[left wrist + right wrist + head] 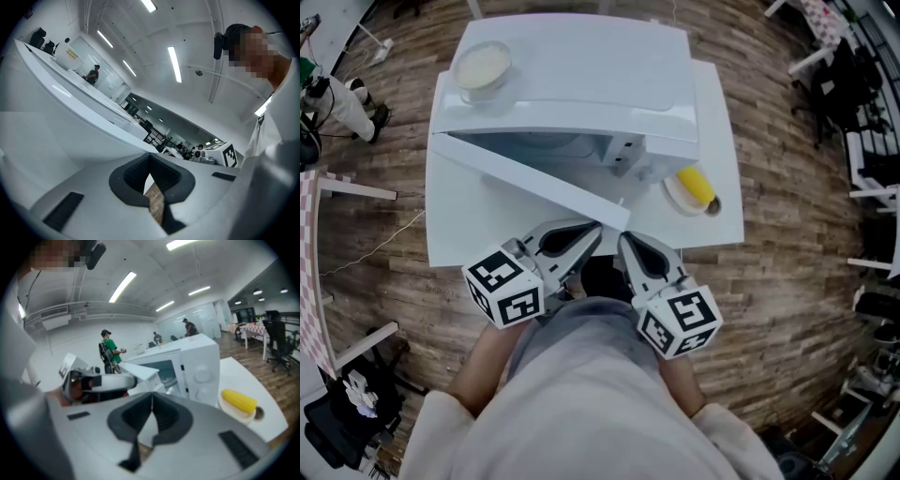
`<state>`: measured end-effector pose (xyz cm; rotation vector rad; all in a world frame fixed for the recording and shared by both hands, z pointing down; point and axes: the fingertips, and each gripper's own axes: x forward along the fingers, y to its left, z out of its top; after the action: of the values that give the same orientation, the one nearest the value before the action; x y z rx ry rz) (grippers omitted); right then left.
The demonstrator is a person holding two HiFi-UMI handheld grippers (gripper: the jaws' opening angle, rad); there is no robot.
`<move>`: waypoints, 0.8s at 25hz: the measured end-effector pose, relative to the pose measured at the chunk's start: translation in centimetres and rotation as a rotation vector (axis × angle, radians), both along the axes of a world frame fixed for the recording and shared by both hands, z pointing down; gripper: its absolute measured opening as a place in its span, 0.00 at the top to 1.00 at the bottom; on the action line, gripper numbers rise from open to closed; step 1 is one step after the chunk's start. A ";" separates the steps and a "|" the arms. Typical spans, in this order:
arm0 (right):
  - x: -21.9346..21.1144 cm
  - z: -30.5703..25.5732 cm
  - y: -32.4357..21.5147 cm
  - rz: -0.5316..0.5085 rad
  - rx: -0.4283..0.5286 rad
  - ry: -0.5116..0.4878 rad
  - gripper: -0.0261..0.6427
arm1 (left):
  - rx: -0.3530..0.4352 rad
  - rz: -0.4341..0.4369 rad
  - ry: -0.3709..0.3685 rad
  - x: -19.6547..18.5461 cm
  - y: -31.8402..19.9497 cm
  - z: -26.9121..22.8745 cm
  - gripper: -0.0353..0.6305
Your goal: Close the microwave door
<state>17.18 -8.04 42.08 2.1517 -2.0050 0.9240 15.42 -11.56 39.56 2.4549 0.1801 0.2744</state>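
both claws are pressed together, holding nothing: the left claw (592, 232) and the right claw (623, 240) sit near the free edge of the microwave door (530, 183). it stands partly open over the worktop (464, 239). closing looks not yet begun. next, i'd say, comes a push on the door's outer face toward the microwave (581, 84). i can read no brand or label.

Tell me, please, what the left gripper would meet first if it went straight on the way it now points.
Most likely the free end of the open microwave door, just ahead of the left gripper, though depth is unclear.
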 end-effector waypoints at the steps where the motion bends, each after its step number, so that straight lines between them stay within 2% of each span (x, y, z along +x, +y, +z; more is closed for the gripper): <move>1: 0.1 0.1 -0.1 -0.003 0.000 0.000 0.93 | 0.001 0.000 0.000 0.2 -0.1 0.0 0.93; 20: 2.4 -0.2 -2.8 -0.063 0.020 -0.015 0.93 | 0.000 -0.024 -0.014 3.5 -1.9 0.3 0.93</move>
<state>19.59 -10.79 41.86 2.0845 -2.0840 0.9181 18.88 -13.44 39.88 2.4528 0.1449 0.2813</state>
